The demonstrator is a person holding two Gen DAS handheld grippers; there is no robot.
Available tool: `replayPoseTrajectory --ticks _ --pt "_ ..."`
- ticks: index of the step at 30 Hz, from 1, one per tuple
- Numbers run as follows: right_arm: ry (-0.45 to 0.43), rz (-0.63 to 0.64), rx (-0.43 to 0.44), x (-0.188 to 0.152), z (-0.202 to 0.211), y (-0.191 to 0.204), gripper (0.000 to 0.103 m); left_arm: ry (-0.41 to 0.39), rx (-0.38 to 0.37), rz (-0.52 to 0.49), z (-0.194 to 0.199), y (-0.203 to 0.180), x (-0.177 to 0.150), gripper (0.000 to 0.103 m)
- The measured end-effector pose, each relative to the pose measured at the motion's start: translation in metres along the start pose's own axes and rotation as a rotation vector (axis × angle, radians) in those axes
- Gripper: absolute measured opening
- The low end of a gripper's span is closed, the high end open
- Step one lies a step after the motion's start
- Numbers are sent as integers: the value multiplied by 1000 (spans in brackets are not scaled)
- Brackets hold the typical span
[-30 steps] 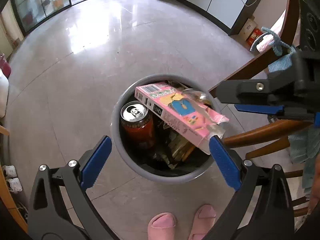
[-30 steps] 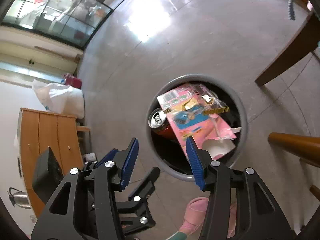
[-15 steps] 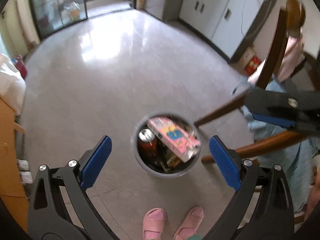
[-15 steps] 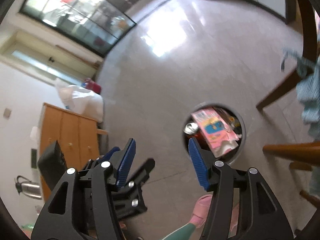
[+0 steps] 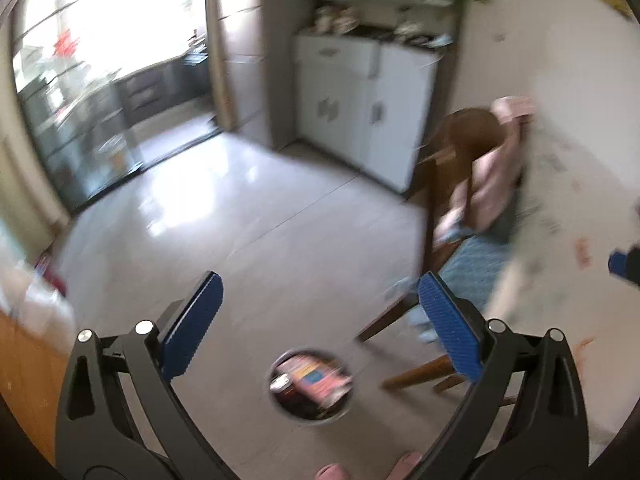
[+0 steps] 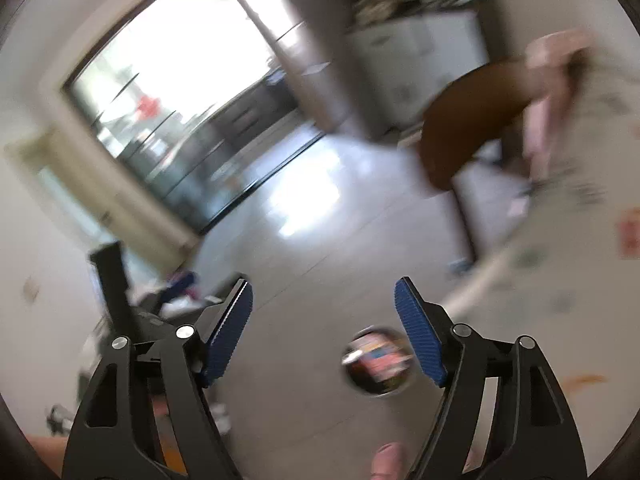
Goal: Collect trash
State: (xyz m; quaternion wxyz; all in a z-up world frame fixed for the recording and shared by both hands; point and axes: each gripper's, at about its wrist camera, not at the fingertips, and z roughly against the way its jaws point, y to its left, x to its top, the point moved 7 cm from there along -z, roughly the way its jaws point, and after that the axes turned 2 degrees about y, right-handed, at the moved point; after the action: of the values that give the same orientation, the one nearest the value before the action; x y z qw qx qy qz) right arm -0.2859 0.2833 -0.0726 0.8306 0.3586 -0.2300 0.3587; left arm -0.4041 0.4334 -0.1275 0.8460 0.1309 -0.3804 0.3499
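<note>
A round grey trash bin [image 5: 280, 410] stands on the floor far below, holding a pink box [image 5: 316, 378] and a can [image 5: 280, 382]. It also shows in the right wrist view [image 6: 360, 386], small and blurred. My left gripper [image 5: 320, 324] is open and empty, high above the bin. My right gripper [image 6: 324, 328] is open and empty, also high above the floor. A blue tip of the right gripper [image 5: 622, 266] shows at the right edge of the left wrist view.
A wooden chair [image 5: 444, 208] with pink cloth and a blue cushion stands right of the bin. A table with a patterned cloth [image 5: 568, 200] is at the right. White cabinets [image 5: 360, 100] stand at the back. Pink slippers [image 5: 332, 472] are below.
Both grippers have risen far above the bin and tilted up toward the room. The bin now looks much smaller. Both stay open and empty.
</note>
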Motion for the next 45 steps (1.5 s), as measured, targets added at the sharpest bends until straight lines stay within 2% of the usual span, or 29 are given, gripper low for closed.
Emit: replayPoseTrajectory --ticks 2,5,8,9,14,17,20,25,30,35,39,45 --pt "-54 -53 -88 4 39 -42 79 -36 -58 -57 8 -48 22 96" --pt "-131 -126 -209 -1 95 -108 81 -86 -173 -172 21 -146 51 96" --pt "-165 -192 -333 -13 144 -172 83 -86 -260 -245 25 -228 59 96" --pt "-170 -222 -366 -18 162 -198 83 -73 -292 -272 25 -266 59 96" --pt "-178 -269 -469 -29 219 -281 83 -63 -396 -385 36 -415 53 96" --pt "-188 -309 -481 -32 255 -322 83 -72 -412 -449 49 -471 43 96" --pt "-197 -310 -521 -34 275 -343 84 -86 -473 -484 64 -523 33 96" --pt "-220 -365 -554 -48 302 -376 84 -54 -539 -546 75 -565 20 96" --pt "-240 -398 -582 -55 316 -384 85 -54 -545 -586 82 -591 12 96" --pt "-243 -408 -606 -53 320 -391 85 -43 -567 -588 85 -601 11 96" --pt "-237 -407 -619 -48 314 -390 85 -16 -595 -565 80 -596 13 96" --pt "-214 -411 -626 -46 298 -388 85 22 -584 -562 66 -586 15 96"
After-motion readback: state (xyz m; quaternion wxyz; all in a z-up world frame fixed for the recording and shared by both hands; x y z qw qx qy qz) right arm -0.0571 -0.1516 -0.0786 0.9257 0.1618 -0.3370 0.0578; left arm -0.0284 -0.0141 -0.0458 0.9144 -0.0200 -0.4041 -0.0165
